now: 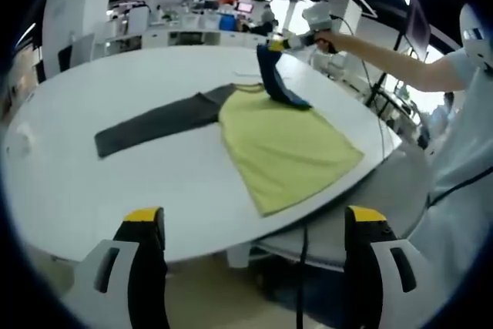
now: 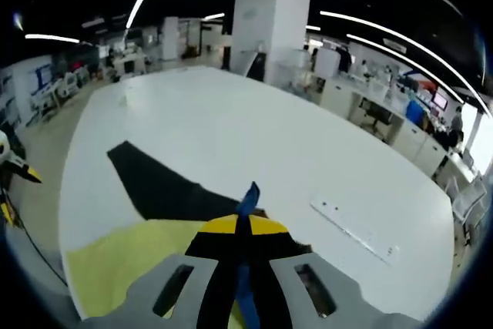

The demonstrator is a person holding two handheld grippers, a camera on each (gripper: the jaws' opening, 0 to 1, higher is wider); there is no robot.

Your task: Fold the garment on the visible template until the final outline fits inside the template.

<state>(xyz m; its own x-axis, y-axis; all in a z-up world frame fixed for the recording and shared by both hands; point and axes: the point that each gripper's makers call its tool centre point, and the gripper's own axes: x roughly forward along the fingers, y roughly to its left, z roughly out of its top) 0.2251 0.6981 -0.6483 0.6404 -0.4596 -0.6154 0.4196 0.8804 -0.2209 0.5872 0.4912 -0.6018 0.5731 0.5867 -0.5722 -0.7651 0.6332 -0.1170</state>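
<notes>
Above the table (image 1: 92,190), right gripper (image 1: 279,45) fingers clamped on lifted blue sleeve (image 1: 271,75); left gripper (image 1: 258,217) fingers apart.

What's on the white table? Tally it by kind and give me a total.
Garments: 1, the yellow shirt with a dark grey sleeve and a blue sleeve lifted in the right tongs
Flat white strips: 1
Total: 2

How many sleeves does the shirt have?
2. The dark grey sleeve lies flat on the white table; the blue sleeve is lifted, pinched by the right gripper.
</notes>
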